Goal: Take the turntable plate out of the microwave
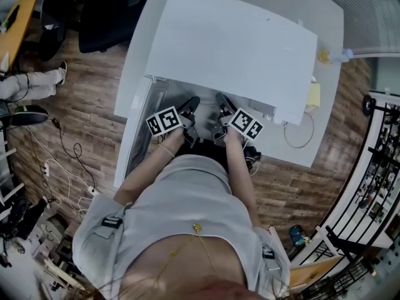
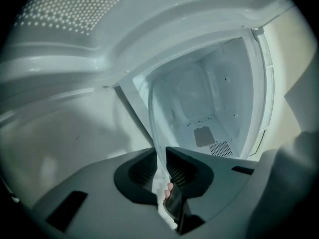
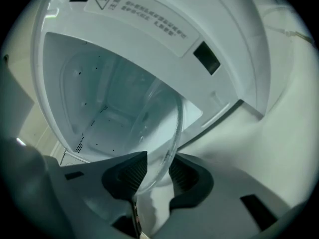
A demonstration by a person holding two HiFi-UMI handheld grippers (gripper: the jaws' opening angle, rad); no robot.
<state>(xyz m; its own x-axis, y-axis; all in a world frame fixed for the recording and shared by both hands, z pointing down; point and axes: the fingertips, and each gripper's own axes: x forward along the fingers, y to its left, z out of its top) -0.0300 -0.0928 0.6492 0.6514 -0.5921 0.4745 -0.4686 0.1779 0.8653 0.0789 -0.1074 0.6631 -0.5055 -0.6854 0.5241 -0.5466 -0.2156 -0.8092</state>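
Note:
The clear glass turntable plate (image 2: 157, 126) stands tilted on edge at the mouth of the white microwave (image 1: 231, 49). In the left gripper view its thin rim runs down between the ribbed pads, and my left gripper (image 2: 162, 169) is shut on it. In the right gripper view the plate's curved rim (image 3: 172, 133) passes between the pads and lies against both; my right gripper (image 3: 158, 176) is shut on it, with its jaws set wider. The head view shows the left gripper (image 1: 192, 103) and right gripper (image 1: 222, 99) side by side at the microwave's front, and the plate itself is hidden there.
The microwave door (image 1: 139, 133) hangs open to the left; its perforated window (image 2: 75, 9) shows beside the left gripper. The cavity (image 2: 209, 113) lies behind the plate. A white table (image 1: 328, 114) carries the microwave, a yellow pad (image 1: 312, 96) and a cable (image 1: 299, 136). A black rack (image 1: 375, 186) stands at the right.

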